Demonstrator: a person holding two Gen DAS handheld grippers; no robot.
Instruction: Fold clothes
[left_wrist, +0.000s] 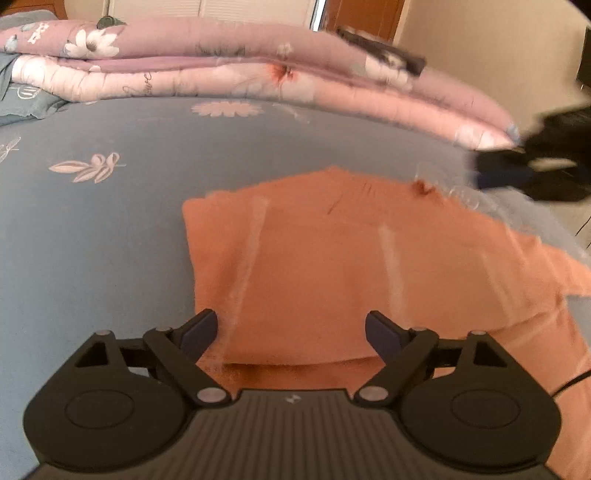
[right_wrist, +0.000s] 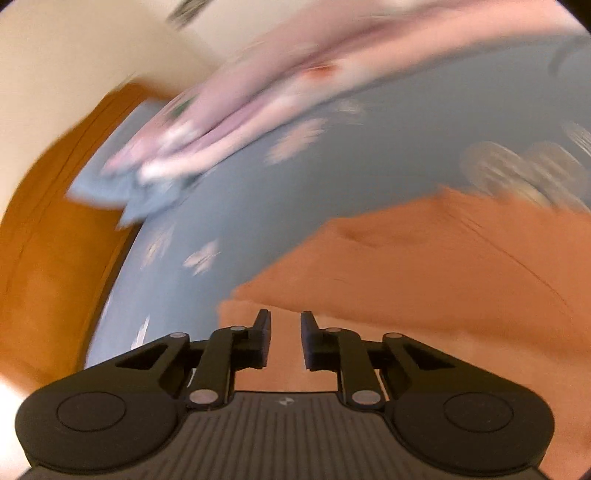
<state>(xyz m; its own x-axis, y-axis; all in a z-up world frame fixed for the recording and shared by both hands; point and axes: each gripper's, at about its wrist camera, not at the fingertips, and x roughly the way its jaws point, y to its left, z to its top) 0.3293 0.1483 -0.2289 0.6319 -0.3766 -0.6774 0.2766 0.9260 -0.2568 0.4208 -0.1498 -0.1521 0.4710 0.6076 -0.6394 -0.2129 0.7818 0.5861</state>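
Observation:
An orange garment (left_wrist: 332, 266) lies partly folded on the blue floral bedsheet (left_wrist: 110, 221). My left gripper (left_wrist: 291, 328) is open and empty, just above the garment's near folded edge. In the blurred right wrist view my right gripper (right_wrist: 285, 332) has its jaws a narrow gap apart with nothing between them, over an edge of the orange garment (right_wrist: 443, 280). The right gripper also shows as a dark blurred shape at the right edge of the left wrist view (left_wrist: 532, 166), above the garment's far right corner.
A folded pink floral quilt (left_wrist: 221, 66) lies across the far side of the bed. A grey-blue pillow (left_wrist: 26, 99) sits at the far left. The wooden bed frame (right_wrist: 44, 258) and a cream wall (right_wrist: 74, 55) are to the right gripper's left.

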